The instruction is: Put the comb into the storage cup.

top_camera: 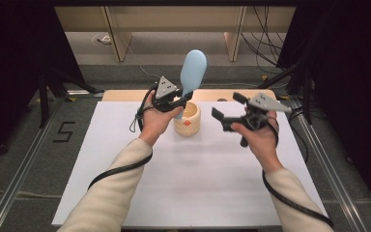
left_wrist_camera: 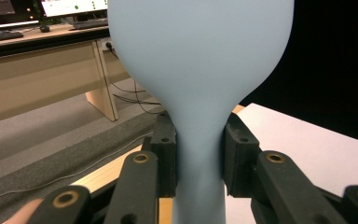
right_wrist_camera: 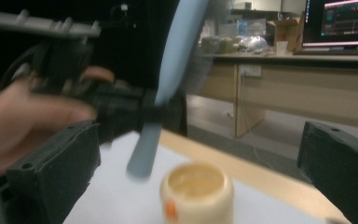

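While the left tongs (top_camera: 182, 100) pinch the blue spatula's (top_camera: 192, 71) neck above the cup (top_camera: 187, 119), the right tongs (top_camera: 228, 110) stand spread, empty.

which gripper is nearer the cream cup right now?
Left. The left gripper sits just above and behind the cream cup, shut on the blue spatula. The right gripper is open, off to the cup's right with a clear gap.

Cream cup (top_camera: 187, 119) on white table (top_camera: 188, 183)
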A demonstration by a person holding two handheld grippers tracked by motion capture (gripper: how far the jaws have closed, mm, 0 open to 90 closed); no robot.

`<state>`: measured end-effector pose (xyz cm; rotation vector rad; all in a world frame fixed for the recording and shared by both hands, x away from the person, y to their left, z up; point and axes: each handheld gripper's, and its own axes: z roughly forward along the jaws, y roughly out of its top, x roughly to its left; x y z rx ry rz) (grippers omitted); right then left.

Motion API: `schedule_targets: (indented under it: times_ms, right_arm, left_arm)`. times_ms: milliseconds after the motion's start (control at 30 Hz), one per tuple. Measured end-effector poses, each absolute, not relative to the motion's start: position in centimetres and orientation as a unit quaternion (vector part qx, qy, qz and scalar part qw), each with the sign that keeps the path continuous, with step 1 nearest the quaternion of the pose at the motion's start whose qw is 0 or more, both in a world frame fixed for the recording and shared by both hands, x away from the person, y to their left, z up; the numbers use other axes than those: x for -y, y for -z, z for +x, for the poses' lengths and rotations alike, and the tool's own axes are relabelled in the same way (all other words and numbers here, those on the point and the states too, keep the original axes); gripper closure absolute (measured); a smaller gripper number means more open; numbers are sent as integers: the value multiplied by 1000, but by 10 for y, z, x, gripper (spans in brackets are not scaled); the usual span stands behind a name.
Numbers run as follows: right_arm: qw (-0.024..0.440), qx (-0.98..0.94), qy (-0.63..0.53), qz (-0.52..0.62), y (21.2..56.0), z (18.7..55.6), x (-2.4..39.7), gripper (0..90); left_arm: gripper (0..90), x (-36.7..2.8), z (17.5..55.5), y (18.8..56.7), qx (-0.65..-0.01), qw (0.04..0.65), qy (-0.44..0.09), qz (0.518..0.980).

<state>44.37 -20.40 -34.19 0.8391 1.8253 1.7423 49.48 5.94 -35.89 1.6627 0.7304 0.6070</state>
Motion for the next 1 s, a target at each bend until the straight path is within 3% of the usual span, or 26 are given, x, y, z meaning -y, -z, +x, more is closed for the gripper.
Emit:
schedule_targets:
  times_ms: [233,567,1000]
  right_arm:
    - [232,-655,-642,324,299,493,165,4]
    - [229,-667,-613,355,298,516,130,23]
    - [219,-650,-619,383,303,518,121,420]
  left_arm:
    - [695,-57,494,361,-313,577,-257,710]
    - [695,-55,490,368,-308,573,-257,714]
    - [695,-56,486,370,-305,571,-258,717]
